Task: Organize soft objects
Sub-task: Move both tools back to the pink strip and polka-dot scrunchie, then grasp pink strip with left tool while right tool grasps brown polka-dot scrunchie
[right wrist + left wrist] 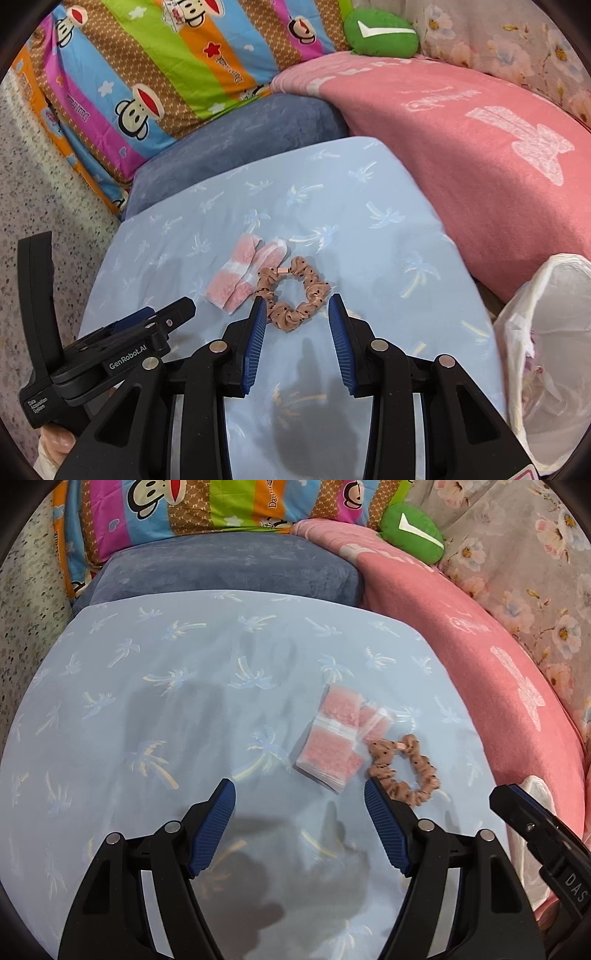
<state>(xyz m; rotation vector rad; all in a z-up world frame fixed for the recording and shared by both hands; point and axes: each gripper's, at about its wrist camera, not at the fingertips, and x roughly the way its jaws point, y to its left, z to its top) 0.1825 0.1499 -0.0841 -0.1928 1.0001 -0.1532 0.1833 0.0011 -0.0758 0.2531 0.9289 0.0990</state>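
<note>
Where both claws hover: one scrunchie (295,291), one bag stack (236,275)

A: What lettering is showing?
B: "GenRobot.AI" and "Data Acquisition System" are showing in white on the left gripper (168,314); "DAS" is showing on the right gripper (517,805).
A: Elsewhere?
B: The striped cartoon pillow (155,74) is carrying unreadable print.

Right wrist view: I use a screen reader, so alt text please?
The right gripper, open, hovers over a peach polka-dot fabric scrunchie beside pink plastic zip bags on a pale blue palm-print sheet; left gripper at left.
</note>
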